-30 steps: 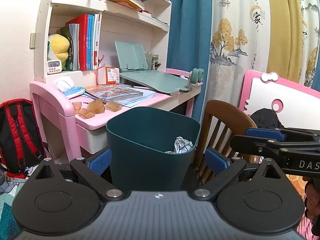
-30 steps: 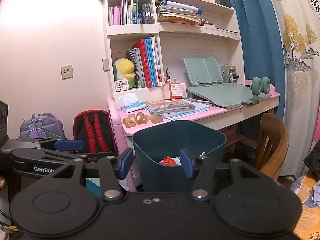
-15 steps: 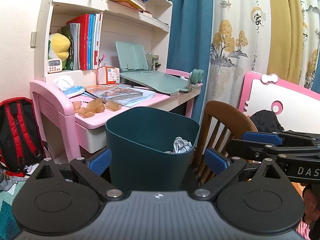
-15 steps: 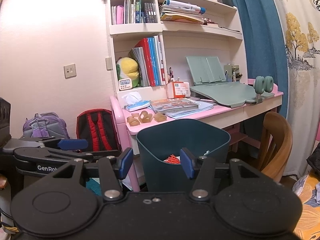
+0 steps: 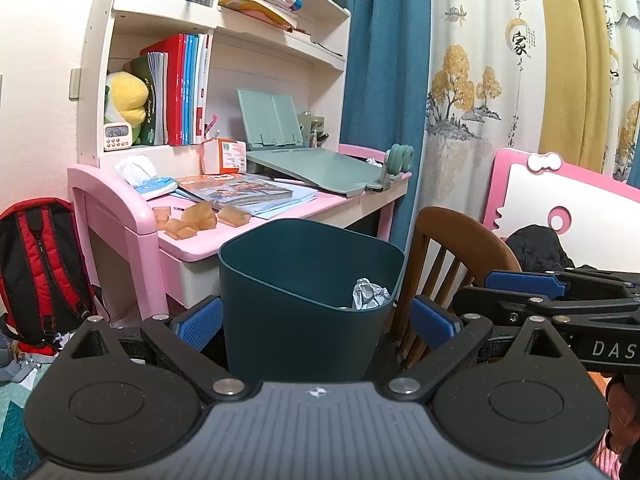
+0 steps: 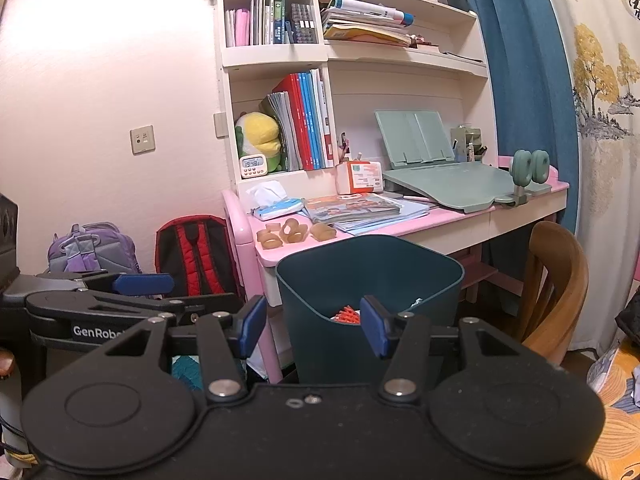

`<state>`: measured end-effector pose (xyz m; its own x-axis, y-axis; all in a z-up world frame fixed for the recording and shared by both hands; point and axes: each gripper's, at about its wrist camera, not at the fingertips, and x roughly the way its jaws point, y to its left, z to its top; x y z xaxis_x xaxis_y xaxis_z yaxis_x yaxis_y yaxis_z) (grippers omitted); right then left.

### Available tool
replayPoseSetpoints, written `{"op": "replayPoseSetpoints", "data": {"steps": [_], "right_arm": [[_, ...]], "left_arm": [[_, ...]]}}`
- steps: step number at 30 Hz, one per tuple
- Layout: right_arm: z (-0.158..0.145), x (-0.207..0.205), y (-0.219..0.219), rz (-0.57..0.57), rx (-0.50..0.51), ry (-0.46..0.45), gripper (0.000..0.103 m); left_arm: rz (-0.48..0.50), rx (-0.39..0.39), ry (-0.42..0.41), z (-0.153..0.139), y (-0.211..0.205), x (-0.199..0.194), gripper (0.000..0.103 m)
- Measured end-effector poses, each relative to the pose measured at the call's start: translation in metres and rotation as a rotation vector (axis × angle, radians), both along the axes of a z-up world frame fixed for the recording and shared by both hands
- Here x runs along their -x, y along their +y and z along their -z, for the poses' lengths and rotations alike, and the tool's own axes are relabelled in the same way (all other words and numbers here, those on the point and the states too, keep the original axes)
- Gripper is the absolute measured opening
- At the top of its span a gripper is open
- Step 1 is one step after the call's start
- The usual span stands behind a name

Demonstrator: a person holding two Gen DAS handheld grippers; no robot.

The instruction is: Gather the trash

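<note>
A dark teal trash bin (image 5: 304,280) stands in front of the pink desk; it also shows in the right wrist view (image 6: 372,276). Inside it lie a crumpled grey paper ball (image 5: 370,294) and a red wrapper (image 6: 347,315). My left gripper (image 5: 316,322) is open and empty, its blue pads either side of the bin. My right gripper (image 6: 313,324) is open and empty, in front of the bin's near rim. Several brown tape-roll pieces (image 5: 192,220) lie on the desk's near left corner; they also show in the right wrist view (image 6: 294,234).
The pink desk (image 6: 440,220) carries books, a tissue pack (image 6: 276,202), an orange box and a green book stand. A wooden chair (image 6: 560,280) stands right of the bin. A red backpack (image 5: 36,264) and a purple bag (image 6: 92,248) sit on the floor at left.
Both grippers have drawn back and risen slightly, so the bin sits a little lower and further in both views. Both stay open and empty.
</note>
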<state>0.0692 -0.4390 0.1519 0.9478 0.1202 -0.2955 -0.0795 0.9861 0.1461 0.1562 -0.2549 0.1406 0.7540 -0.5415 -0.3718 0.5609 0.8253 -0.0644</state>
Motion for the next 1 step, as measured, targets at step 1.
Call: {"op": "replayPoseSetpoints", "data": {"steps": [1], "right_arm": [[0.0,0.0,0.0002,0.001,0.001,0.0,0.052]], "left_arm": [[0.0,0.0,0.001,0.0002,0.0002,0.0002,0.101]]}}
